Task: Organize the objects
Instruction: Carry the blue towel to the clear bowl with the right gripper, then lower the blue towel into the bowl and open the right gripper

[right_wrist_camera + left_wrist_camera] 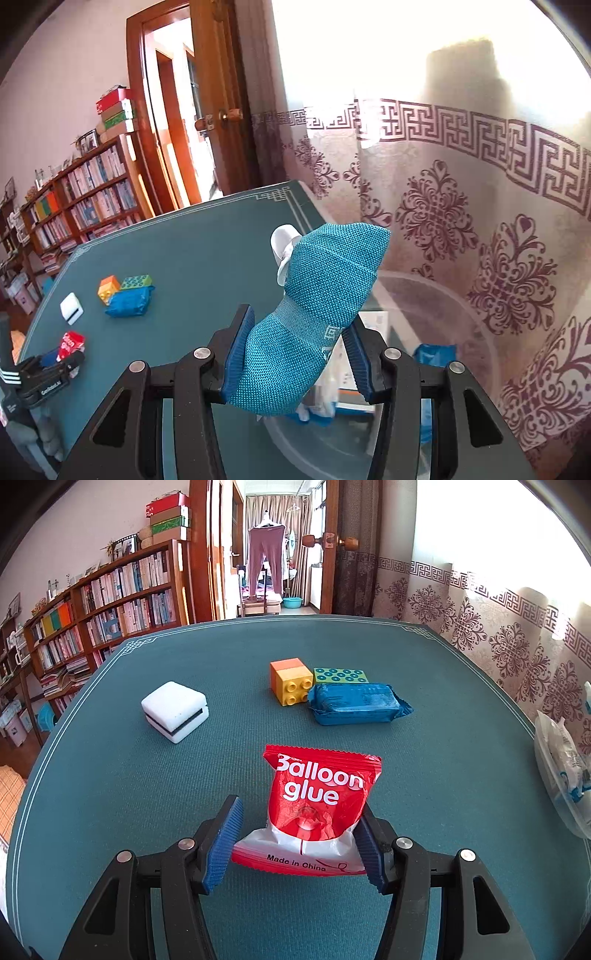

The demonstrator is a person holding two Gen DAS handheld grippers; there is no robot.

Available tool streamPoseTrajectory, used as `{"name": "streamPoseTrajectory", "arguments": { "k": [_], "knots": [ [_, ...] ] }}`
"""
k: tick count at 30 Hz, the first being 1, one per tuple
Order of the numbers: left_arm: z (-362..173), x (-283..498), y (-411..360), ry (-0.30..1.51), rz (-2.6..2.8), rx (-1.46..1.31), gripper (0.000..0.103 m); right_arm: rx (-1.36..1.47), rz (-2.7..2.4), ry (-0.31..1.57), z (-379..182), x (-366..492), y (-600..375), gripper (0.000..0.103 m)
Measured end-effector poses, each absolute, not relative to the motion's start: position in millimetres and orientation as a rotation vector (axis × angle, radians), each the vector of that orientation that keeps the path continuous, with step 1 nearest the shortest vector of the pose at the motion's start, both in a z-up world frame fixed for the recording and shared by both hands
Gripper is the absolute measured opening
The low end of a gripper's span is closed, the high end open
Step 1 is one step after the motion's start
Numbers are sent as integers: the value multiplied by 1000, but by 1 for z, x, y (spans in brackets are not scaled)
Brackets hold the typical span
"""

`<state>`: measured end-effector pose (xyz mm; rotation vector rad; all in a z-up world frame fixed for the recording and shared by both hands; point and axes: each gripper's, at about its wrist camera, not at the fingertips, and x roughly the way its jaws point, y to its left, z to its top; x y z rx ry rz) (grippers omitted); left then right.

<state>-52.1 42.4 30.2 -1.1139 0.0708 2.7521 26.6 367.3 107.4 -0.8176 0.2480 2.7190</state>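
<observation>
My left gripper is open around the lower end of a red "Balloon glue" packet lying on the teal table; its right pad touches the packet, its left pad stands apart. My right gripper is shut on a teal knitted pouch and holds it in the air above a clear plastic bin at the table's right edge. The left gripper and the red packet also show in the right wrist view.
A white sponge block, an orange-yellow brick, a green studded brick and a blue wrapped pack lie mid-table. The bin holds packets. A patterned curtain hangs right, bookshelves stand left.
</observation>
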Motion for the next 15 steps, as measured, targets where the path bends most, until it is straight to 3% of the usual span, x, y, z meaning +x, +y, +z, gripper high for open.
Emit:
{"name": "streamPoseTrajectory", "arguments": {
  "k": [15],
  "knots": [
    [42, -30, 72, 96, 2662, -1068, 62, -910, 2549, 240, 79, 23, 436, 50]
  ]
}}
